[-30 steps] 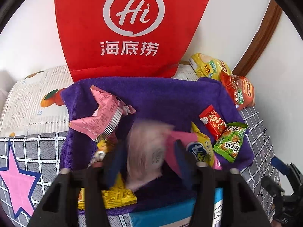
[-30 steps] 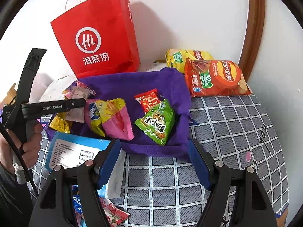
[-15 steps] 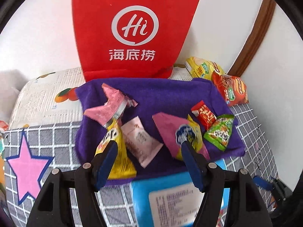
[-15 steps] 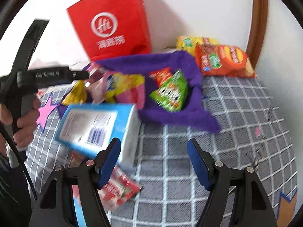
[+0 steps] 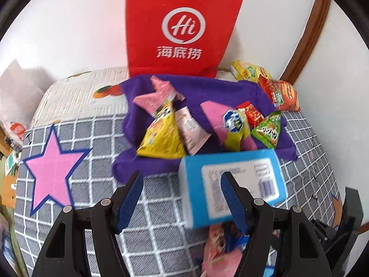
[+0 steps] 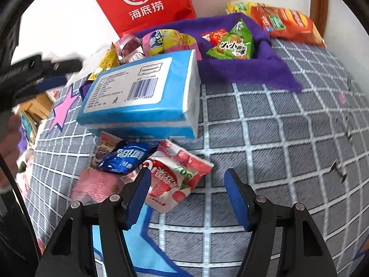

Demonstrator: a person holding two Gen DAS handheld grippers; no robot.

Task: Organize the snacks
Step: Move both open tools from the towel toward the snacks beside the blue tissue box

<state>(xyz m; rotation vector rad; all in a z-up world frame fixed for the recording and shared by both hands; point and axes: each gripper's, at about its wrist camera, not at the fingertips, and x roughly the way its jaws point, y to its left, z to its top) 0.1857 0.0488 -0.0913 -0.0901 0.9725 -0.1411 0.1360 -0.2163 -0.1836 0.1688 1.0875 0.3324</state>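
Observation:
A purple cloth (image 5: pixel 207 90) holds several snack packets: a yellow one (image 5: pixel 161 138), a pale pink one (image 5: pixel 191 129), a green one (image 5: pixel 268 130). The cloth also shows in the right wrist view (image 6: pixel 242 67). My left gripper (image 5: pixel 182 198) is open and empty, above the checked cover short of the cloth. My right gripper (image 6: pixel 188 196) is open and empty, just short of a red-and-white strawberry packet (image 6: pixel 173 180) and a blue packet (image 6: pixel 126 157). A blue tissue pack (image 6: pixel 143 90) lies between these and the cloth.
A red paper bag (image 5: pixel 182 27) stands against the wall behind the cloth. Orange (image 6: pixel 286 23) and yellow (image 5: pixel 246 72) chip bags lie at the back right. The checked cover (image 6: pixel 265 127) stretches right of the packets. A pink star (image 5: pixel 52 168) marks its left part.
My left gripper has let the pale pink packet drop onto the cloth and pulled back. My right gripper has pulled back and down toward the loose packets in front of the tissue pack.

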